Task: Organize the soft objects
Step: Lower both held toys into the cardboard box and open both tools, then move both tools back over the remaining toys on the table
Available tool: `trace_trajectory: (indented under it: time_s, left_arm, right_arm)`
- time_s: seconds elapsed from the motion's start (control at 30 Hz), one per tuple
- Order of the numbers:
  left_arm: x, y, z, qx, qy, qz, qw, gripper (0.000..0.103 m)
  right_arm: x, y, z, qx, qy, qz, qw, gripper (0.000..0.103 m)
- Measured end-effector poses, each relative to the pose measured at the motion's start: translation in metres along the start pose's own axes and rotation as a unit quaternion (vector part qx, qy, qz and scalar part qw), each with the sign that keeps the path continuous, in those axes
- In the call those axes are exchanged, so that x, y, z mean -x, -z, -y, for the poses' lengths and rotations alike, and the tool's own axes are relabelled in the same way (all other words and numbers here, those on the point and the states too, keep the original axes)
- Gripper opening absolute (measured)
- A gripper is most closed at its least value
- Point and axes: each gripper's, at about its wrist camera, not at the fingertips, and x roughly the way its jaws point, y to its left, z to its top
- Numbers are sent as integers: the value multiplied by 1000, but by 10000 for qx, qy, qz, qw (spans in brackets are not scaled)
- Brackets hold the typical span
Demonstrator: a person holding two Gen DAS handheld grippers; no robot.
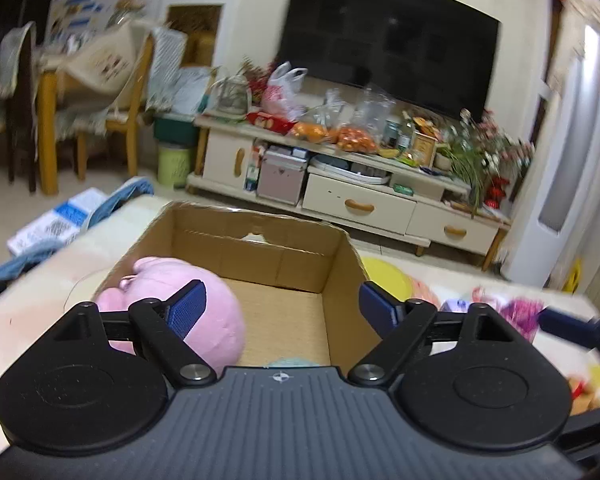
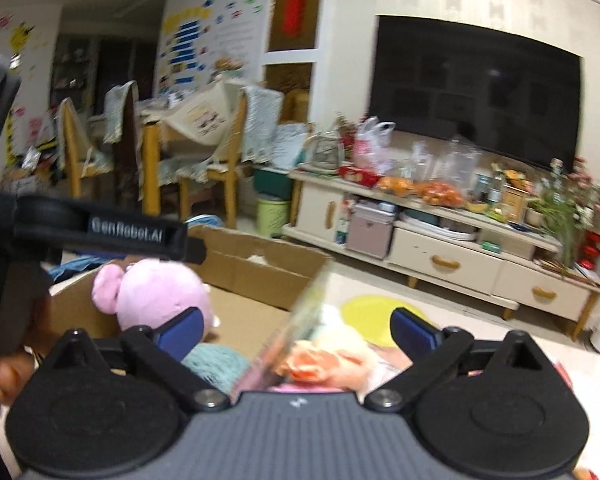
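I see the pink plush (image 1: 172, 308) already in the cardboard box (image 1: 260, 240); both tongs (image 1: 280, 304) (image 2: 296, 328) gape wide, empty, with more soft toys (image 2: 324, 356) left on the worktop (image 1: 40, 300).

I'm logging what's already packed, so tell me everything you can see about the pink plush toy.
The pink plush toy is rounded and fuzzy, with a small round ear on top. It lies inside the open cardboard box, on the floor against the left wall. Neither gripper holds it; a teal soft item sits close beside it.
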Motion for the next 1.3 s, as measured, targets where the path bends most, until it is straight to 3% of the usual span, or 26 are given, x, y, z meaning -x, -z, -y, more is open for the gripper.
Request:
trace_trajectory:
  time_s: [0.43, 0.63, 1.1, 1.3]
  left_arm:
    - [-28, -1, -3, -868, -653, 169, 9939, 103]
    - [-37, -11, -24, -591, -772, -59, 9952, 103]
    - [-19, -19, 6, -1016, -734, 612, 9902, 103]
    - [-18, -16, 22, -1028, -450, 493, 9925, 103]
  right_arm:
    - [28, 35, 33, -495, 436, -187, 9976, 102]
    - [39, 50, 50, -698, 630, -257, 9952, 102]
    - [50, 80, 68, -942, 829, -312, 9916, 102]
    - [55, 89, 76, -1008, 868, -315, 9906, 102]
